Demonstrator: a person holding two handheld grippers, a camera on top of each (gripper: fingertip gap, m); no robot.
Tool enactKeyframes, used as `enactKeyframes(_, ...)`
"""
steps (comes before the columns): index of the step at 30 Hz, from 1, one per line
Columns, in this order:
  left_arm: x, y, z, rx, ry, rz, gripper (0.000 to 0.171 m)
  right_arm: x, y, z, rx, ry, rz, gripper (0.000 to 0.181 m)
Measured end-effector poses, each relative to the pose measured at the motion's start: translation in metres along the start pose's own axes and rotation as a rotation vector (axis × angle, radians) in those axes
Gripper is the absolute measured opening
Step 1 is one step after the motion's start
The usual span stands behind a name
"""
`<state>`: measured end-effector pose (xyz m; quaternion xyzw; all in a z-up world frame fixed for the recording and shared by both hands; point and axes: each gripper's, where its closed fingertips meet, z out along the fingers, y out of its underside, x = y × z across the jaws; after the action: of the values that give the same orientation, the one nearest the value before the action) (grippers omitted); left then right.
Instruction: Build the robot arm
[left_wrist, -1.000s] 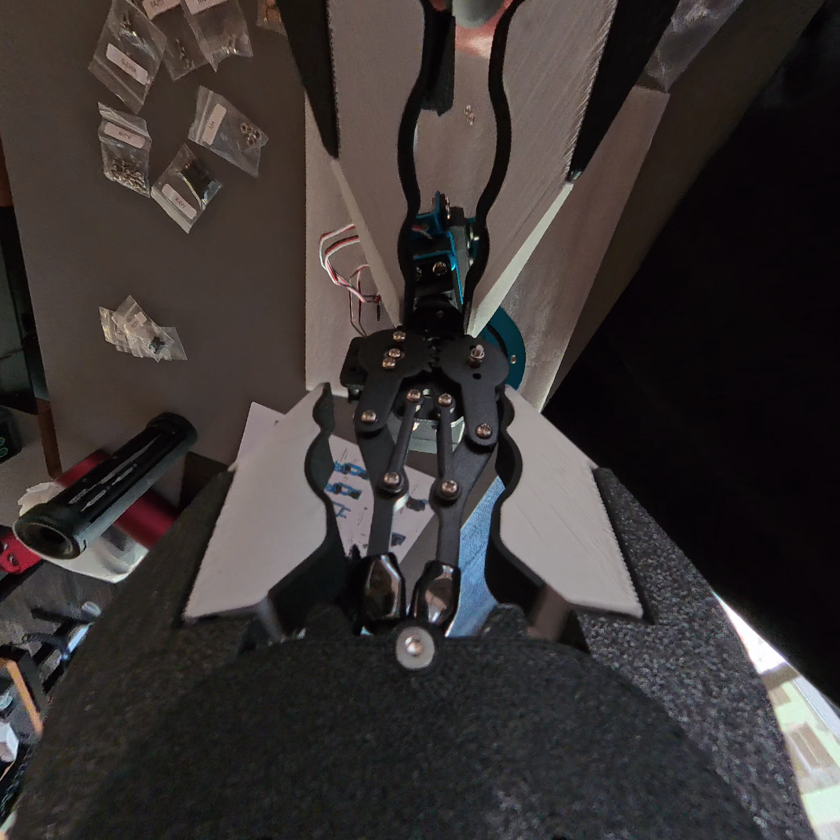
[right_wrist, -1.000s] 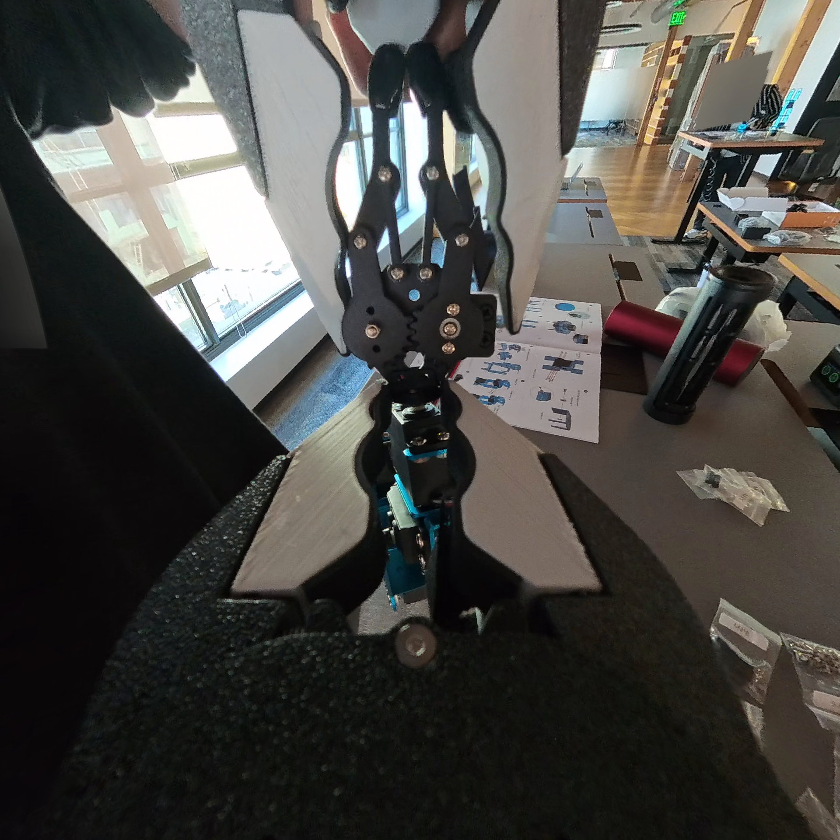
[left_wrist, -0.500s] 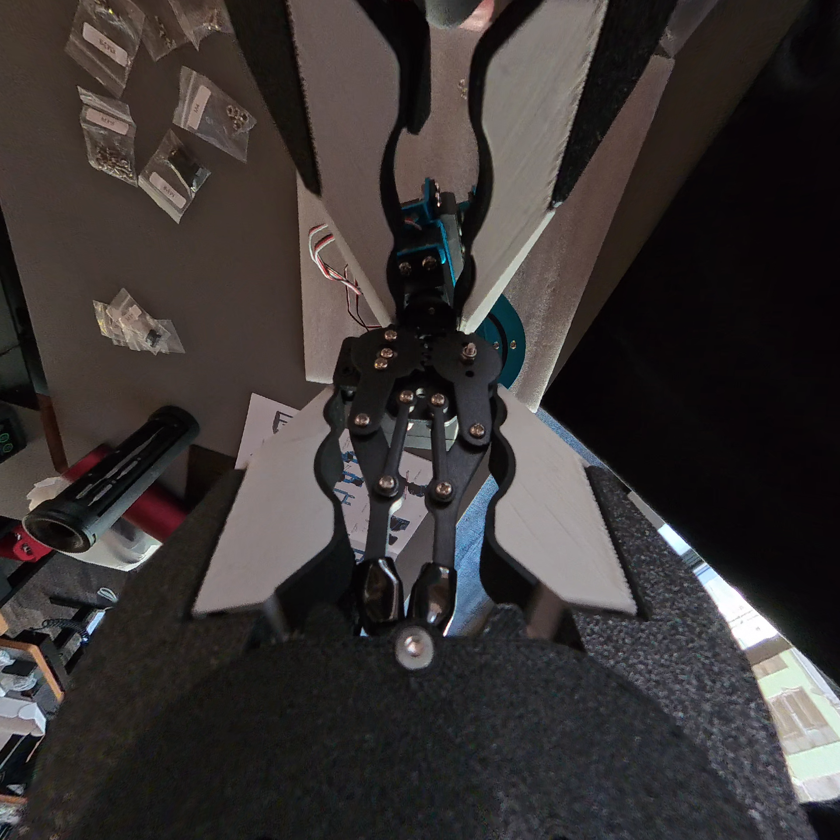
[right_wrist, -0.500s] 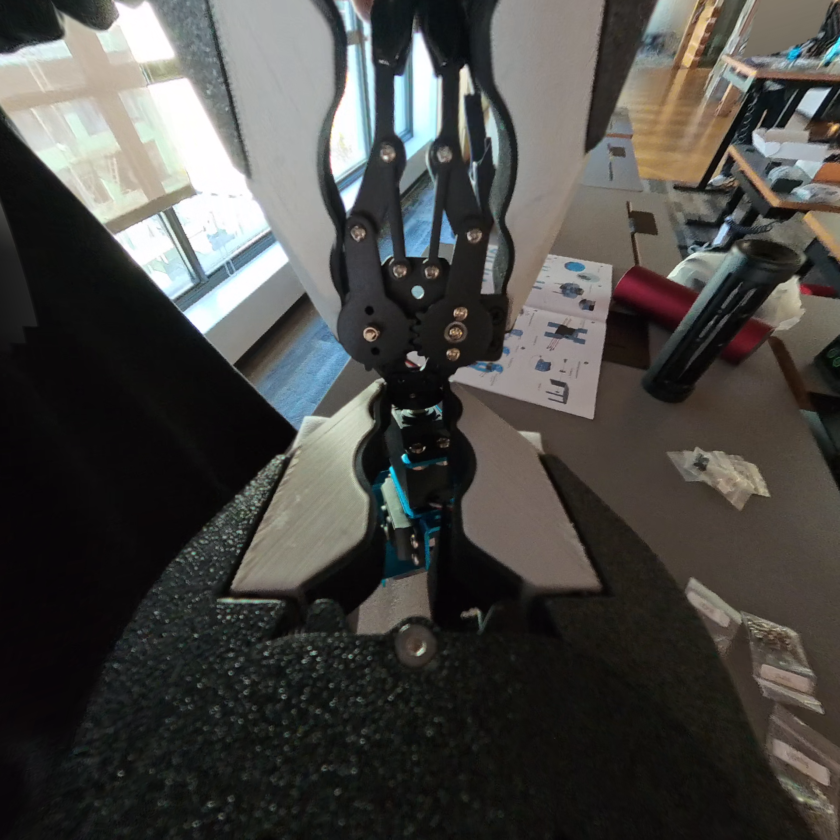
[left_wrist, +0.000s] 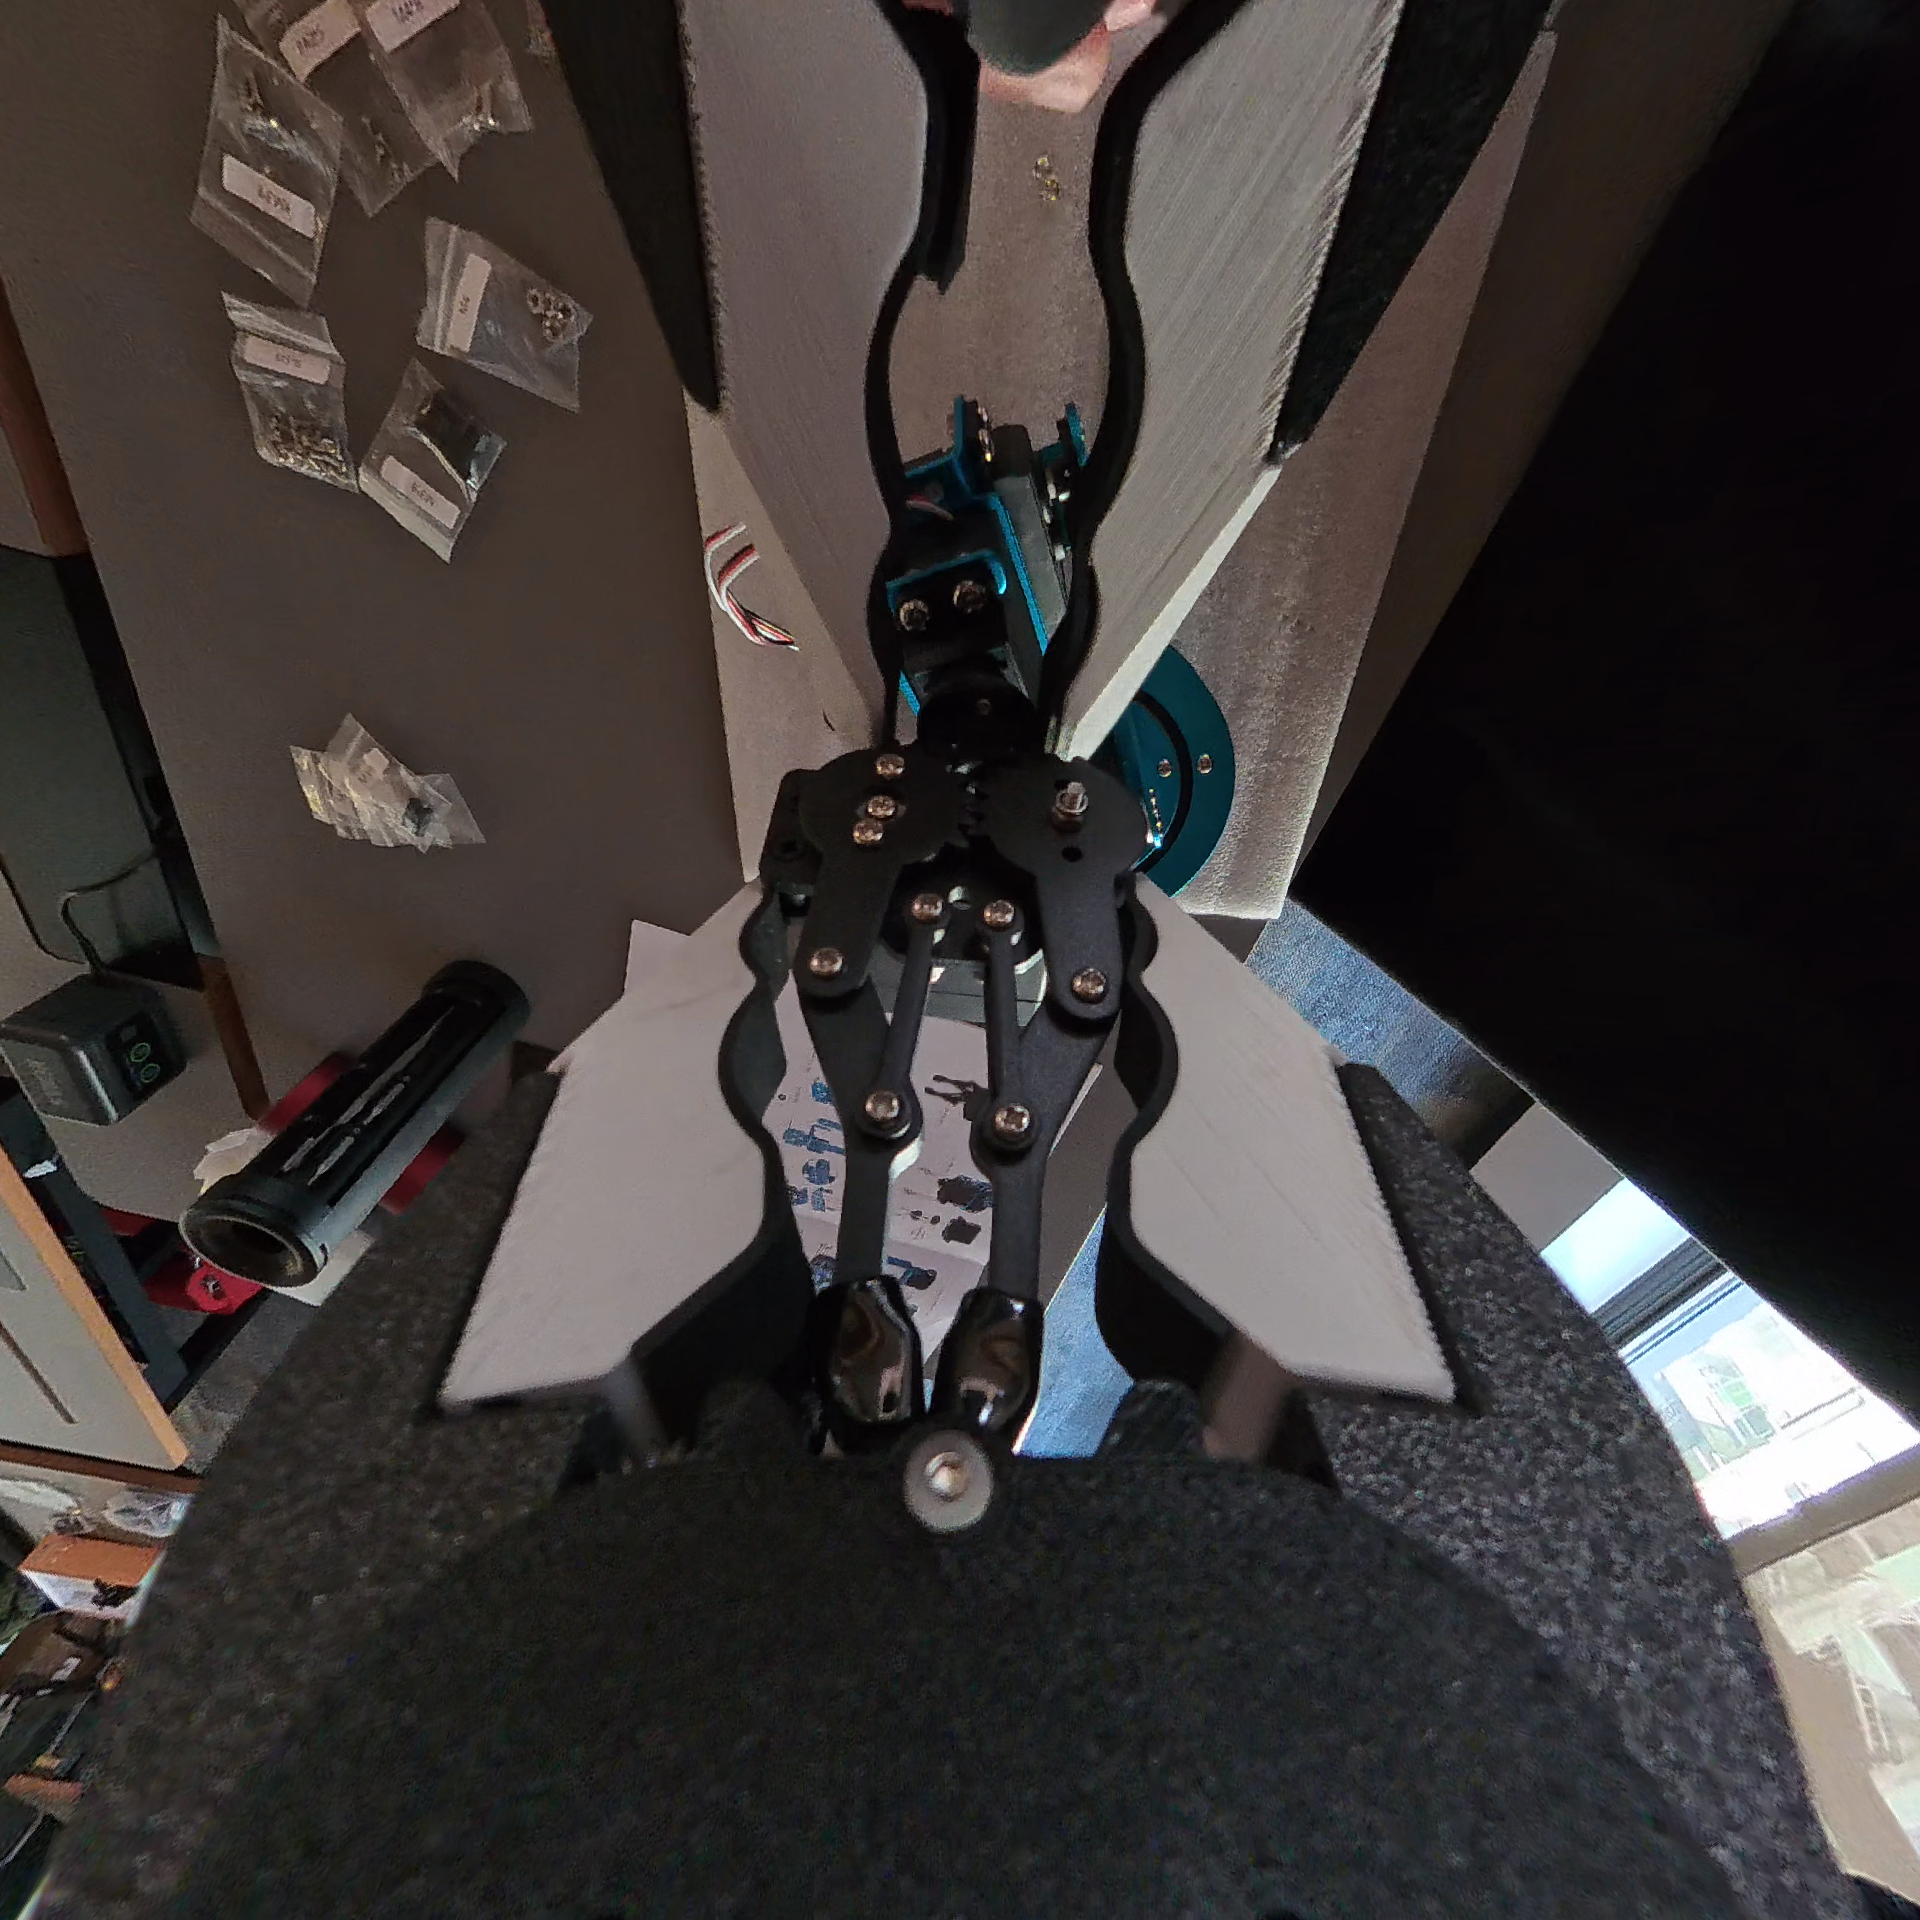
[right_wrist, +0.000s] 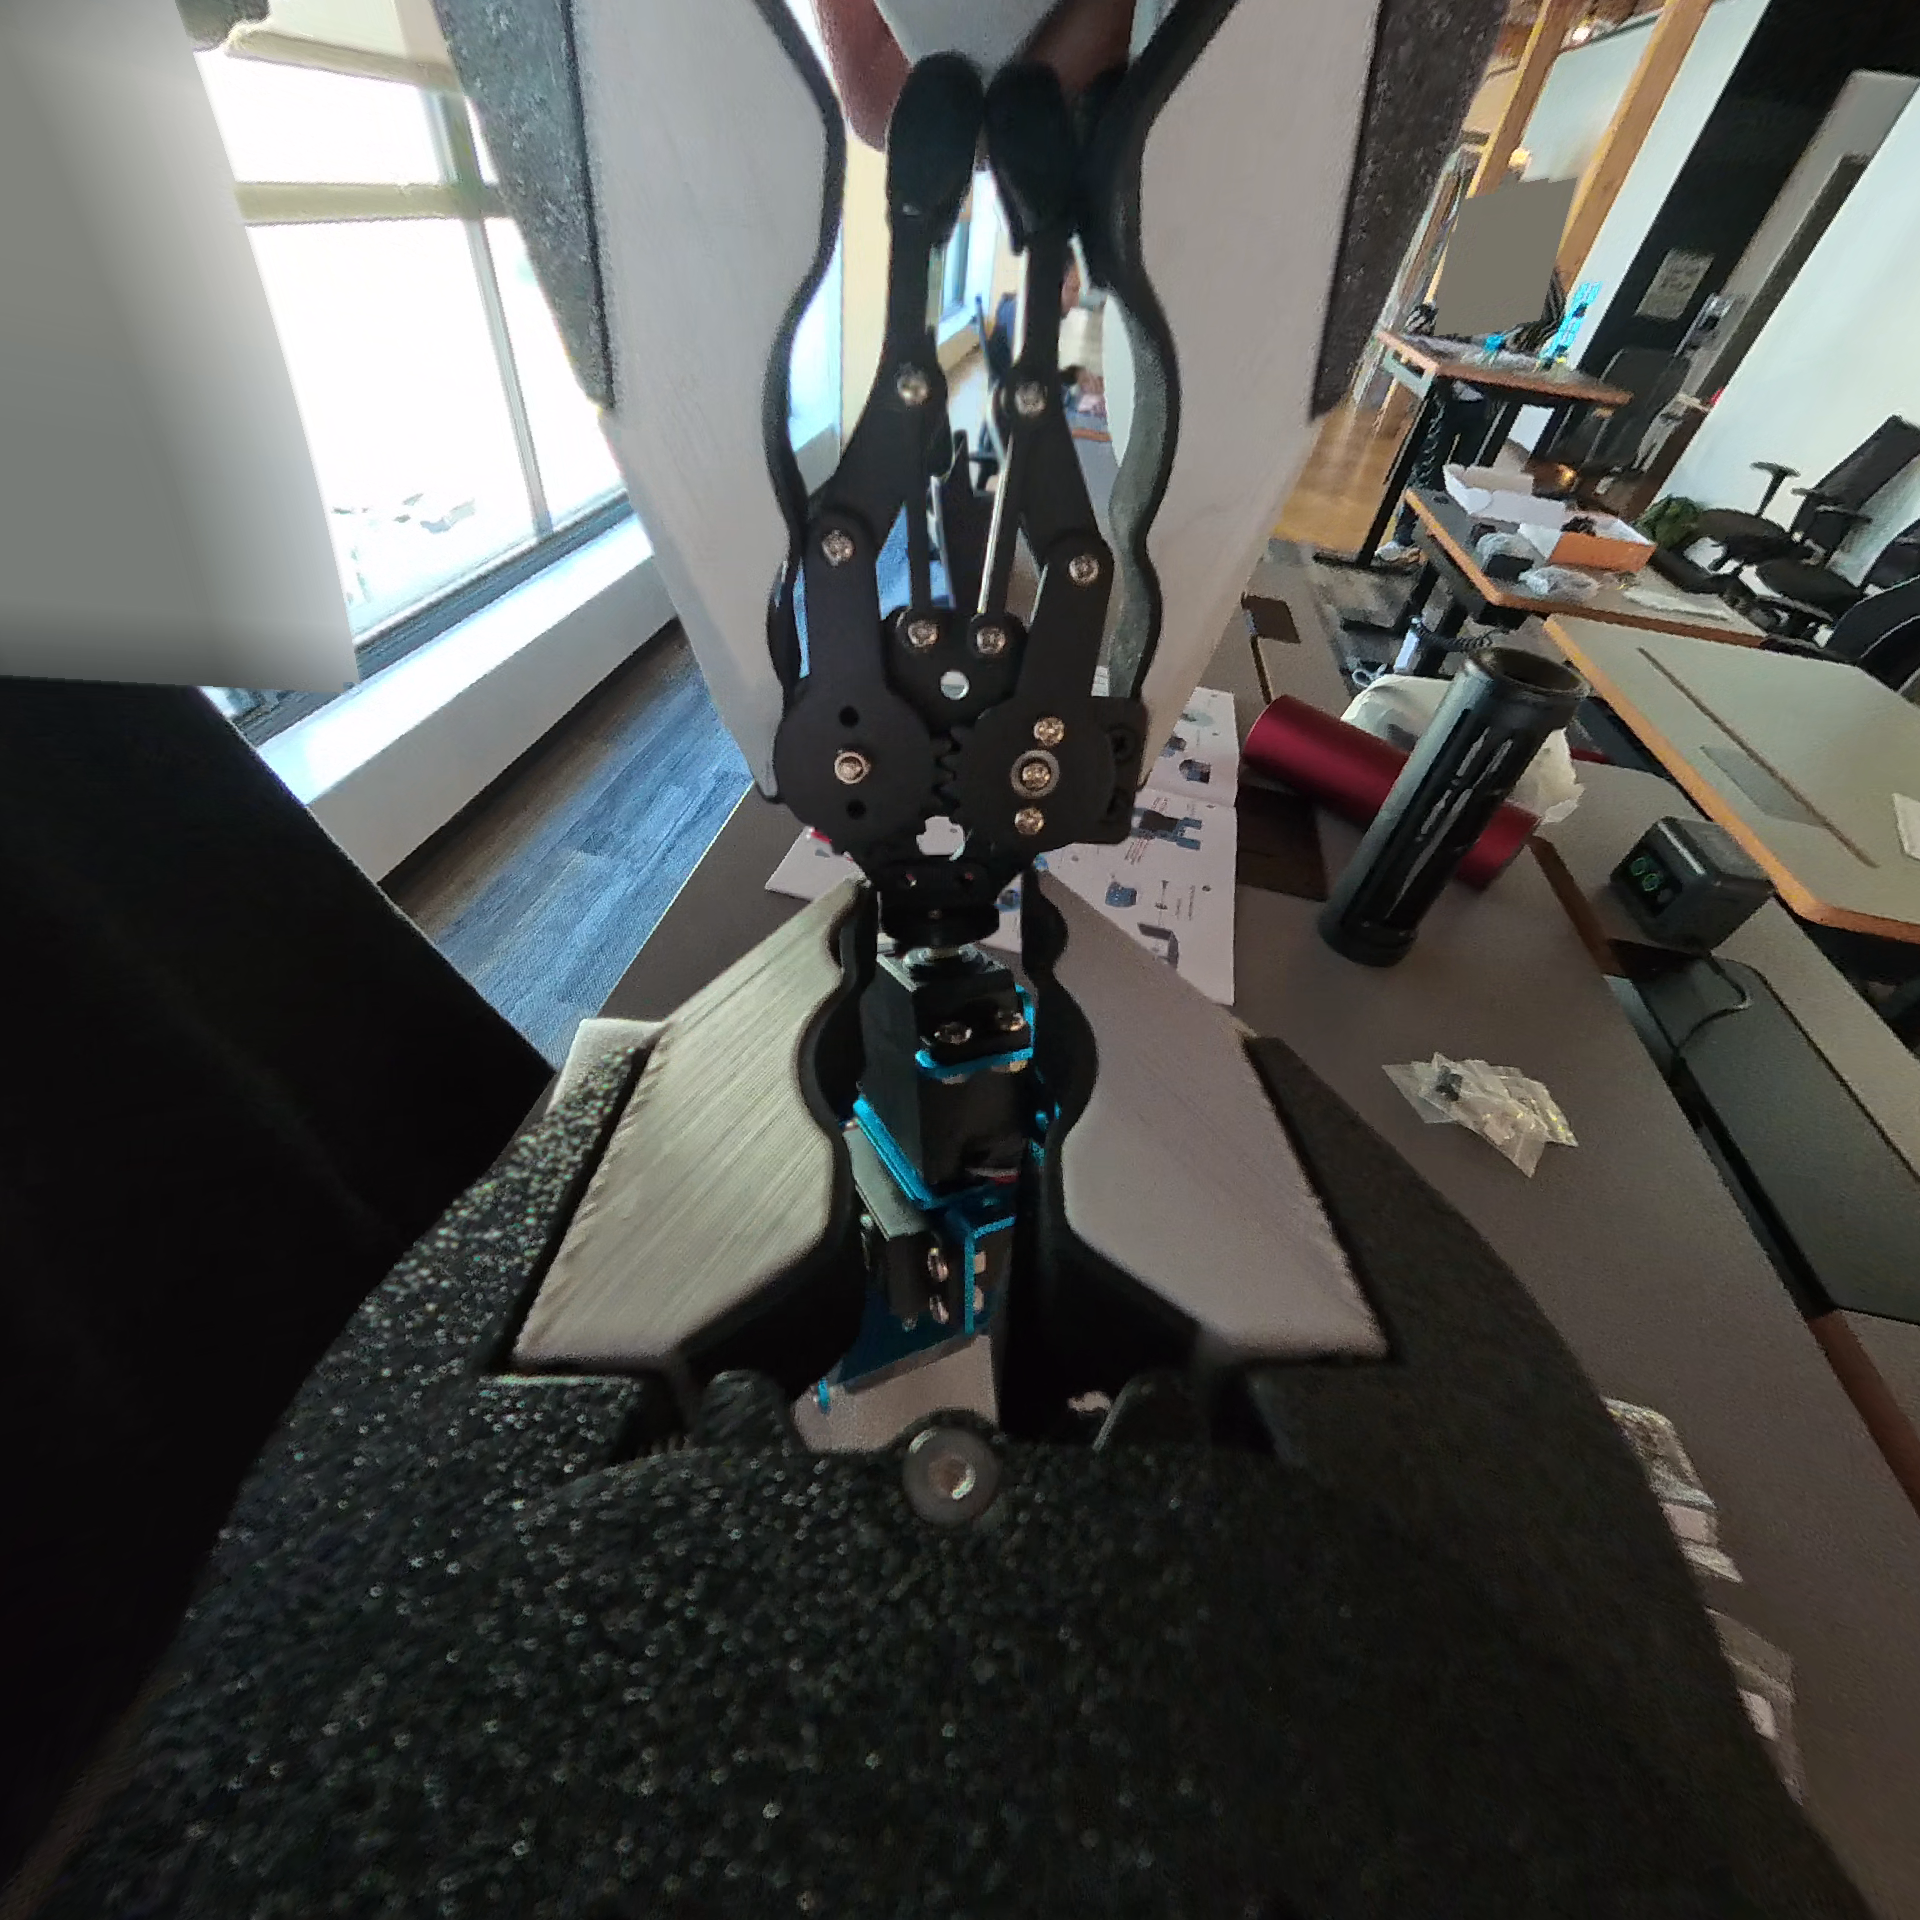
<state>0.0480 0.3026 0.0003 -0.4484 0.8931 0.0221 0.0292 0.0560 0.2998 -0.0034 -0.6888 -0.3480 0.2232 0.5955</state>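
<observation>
Black claw assembly (left_wrist: 951, 1049) apparently clamped between both hand-held grippers' fingers.

The small claw assembly (left_wrist: 951, 997) is matte black with silver screw heads and glossy black tips; behind it sits a bright blue metal bracket (left_wrist: 971, 540) and a teal ring (left_wrist: 1184, 769); the fingers (left_wrist: 1247, 1226) holding it are pale grey-white, edged in black, set in speckled black foam; on the grey-brown tabletop (right_wrist: 1507, 1247), toward two o'clock, a black tube (right_wrist: 1444, 800) lies against a dark red cylinder (right_wrist: 1340, 748); clear bags (left_wrist: 416, 457) carry white labels; the booklet (right_wrist: 1164, 883) is white with blue figures.
</observation>
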Motion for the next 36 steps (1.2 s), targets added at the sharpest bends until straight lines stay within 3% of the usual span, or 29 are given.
enactKeyframes(7, 0.001, 0.000, 0.000, 0.003, 0.004, -0.001, 0.064, -0.002, 0.001, 0.000, 0.039, 0.034, -0.009, 0.020)
enactKeyframes(16, 0.001, 0.002, 0.000, 0.045, -0.027, -0.008, 0.063, -0.001, 0.000, 0.001, 0.069, 0.053, 0.008, 0.024)
enactKeyframes(18, 0.001, 0.003, 0.002, 0.068, -0.041, -0.017, 0.063, -0.002, -0.003, -0.012, 0.100, 0.044, 0.045, 0.052)
enactKeyframes(20, 0.001, 0.004, 0.003, 0.085, -0.046, -0.018, 0.063, 0.002, -0.004, -0.035, 0.200, 0.056, 0.108, 0.063)
enactKeyframes(22, 0.002, 0.004, 0.004, 0.106, -0.050, -0.028, 0.063, 0.010, 0.021, -0.050, 0.240, 0.063, 0.228, 0.076)
enactKeyframes(25, 0.002, 0.005, 0.007, 0.138, -0.054, -0.054, 0.064, 0.007, 0.069, -0.043, 0.228, -0.004, 0.401, 0.091)
enactKeyframes(31, 0.003, 0.010, 0.014, 0.222, -0.077, -0.094, 0.064, 0.003, 0.079, -0.017, 0.208, -0.116, 0.390, 0.092)
enactKeyframes(36, 0.007, 0.013, 0.021, 0.339, -0.105, -0.100, 0.064, -0.006, 0.073, -0.003, 0.189, -0.249, 0.392, 0.076)
